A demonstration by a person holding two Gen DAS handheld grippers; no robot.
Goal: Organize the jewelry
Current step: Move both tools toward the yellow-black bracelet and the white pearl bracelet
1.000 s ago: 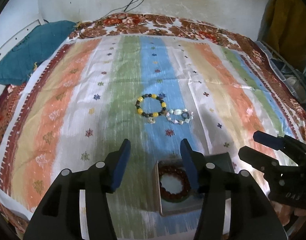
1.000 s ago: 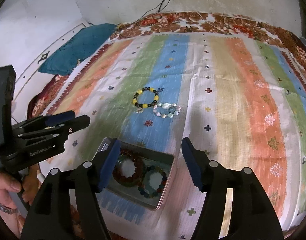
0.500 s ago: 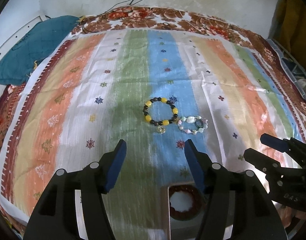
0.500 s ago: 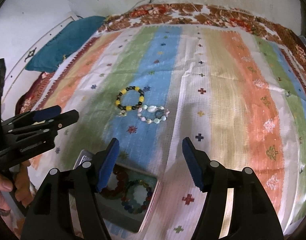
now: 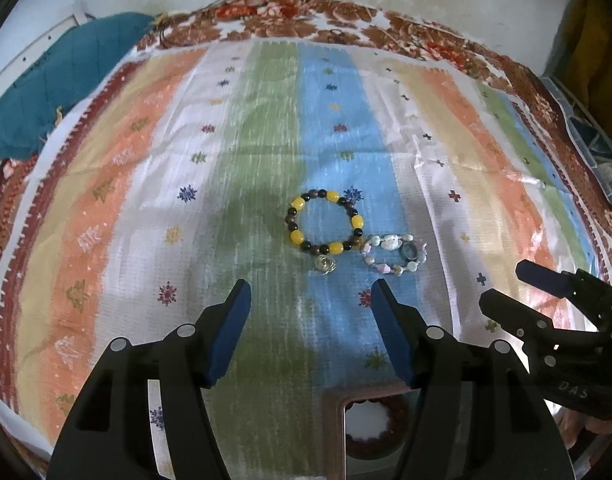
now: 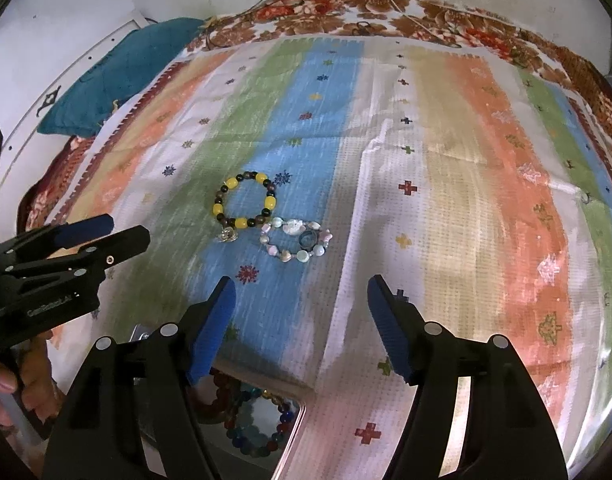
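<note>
Both tongs gape empty, the left gripper (image 5: 308,300) facing the yellow-and-black bead bracelet (image 5: 325,221) beyond the metal tray (image 6: 294,426); I'd straddle one bead strand, avoiding the touching pastel bracelet (image 5: 394,254).

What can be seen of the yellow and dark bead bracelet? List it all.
The yellow and dark bead bracelet is a closed ring of oblong yellow beads alternating with small dark round ones, glossy like glass or stone. A wire-wrapped silvery charm hangs at its near edge. It lies flat on the striped cloth's blue band, meeting the pale bracelet; neither gripper touches it.
</note>
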